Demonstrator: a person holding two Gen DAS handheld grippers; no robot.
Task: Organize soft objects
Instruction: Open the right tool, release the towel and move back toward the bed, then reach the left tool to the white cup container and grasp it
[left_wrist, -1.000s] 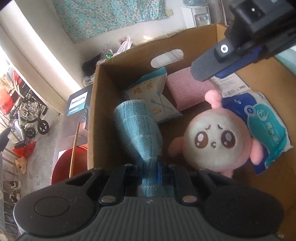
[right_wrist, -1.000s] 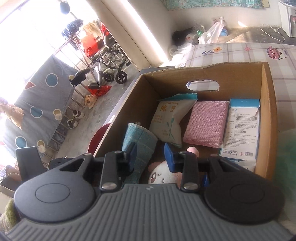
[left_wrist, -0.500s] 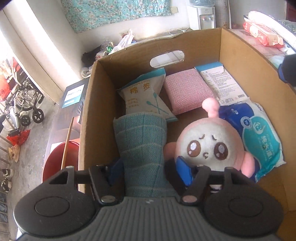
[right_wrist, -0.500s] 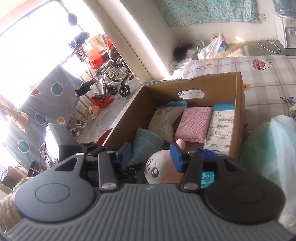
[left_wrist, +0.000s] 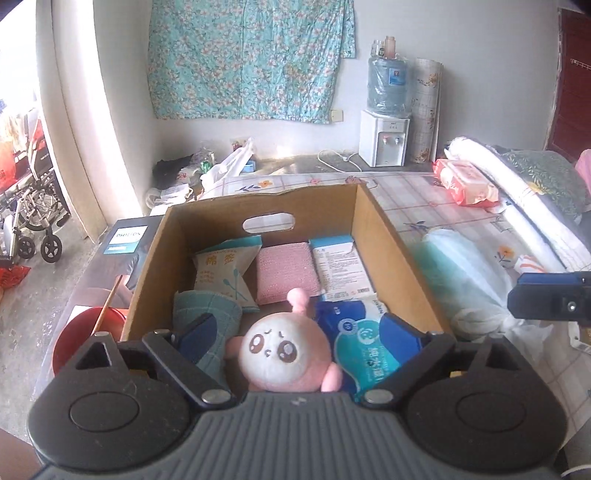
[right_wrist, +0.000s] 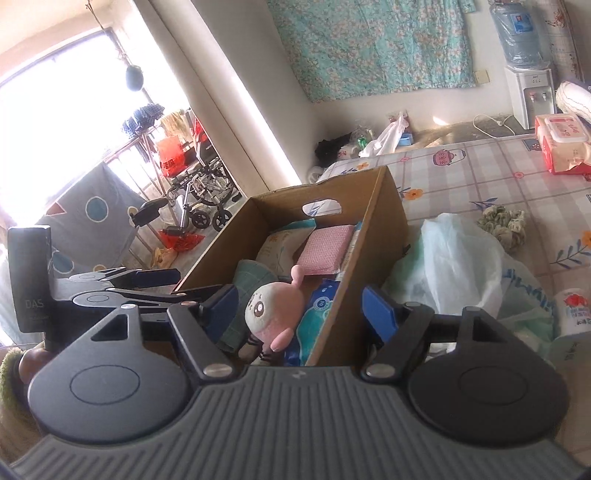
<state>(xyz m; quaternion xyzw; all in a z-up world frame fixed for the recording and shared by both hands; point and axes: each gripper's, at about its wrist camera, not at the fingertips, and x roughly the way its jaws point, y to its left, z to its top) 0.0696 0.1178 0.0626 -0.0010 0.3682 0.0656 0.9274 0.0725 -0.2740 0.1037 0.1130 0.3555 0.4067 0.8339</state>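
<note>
A cardboard box (left_wrist: 388, 243) stands on the bed and holds a pink plush toy (left_wrist: 284, 354), a teal folded cloth (left_wrist: 210, 314), a cotton swab bag (left_wrist: 225, 269), a pink sponge cloth (left_wrist: 286, 271), a white and blue box (left_wrist: 341, 267) and a blue wipes pack (left_wrist: 365, 347). My left gripper (left_wrist: 299, 332) is open and empty, above the box's near edge. My right gripper (right_wrist: 299, 306) is open and empty, above the box's (right_wrist: 384, 221) near right corner. The plush toy (right_wrist: 271, 310) also shows there.
A pale green plastic bag (left_wrist: 465, 280) lies right of the box on the checked bed sheet (left_wrist: 424, 199). A red tissue pack (left_wrist: 465, 181) lies further back. A red bucket (left_wrist: 81, 325) and a Philips box (left_wrist: 125, 240) are left of the box. A green scrunchie (right_wrist: 504, 225) lies on the sheet.
My left gripper has opened, let go of the teal cloth, and pulled back and up from the box. My right gripper has opened wider and drawn back to the right.
</note>
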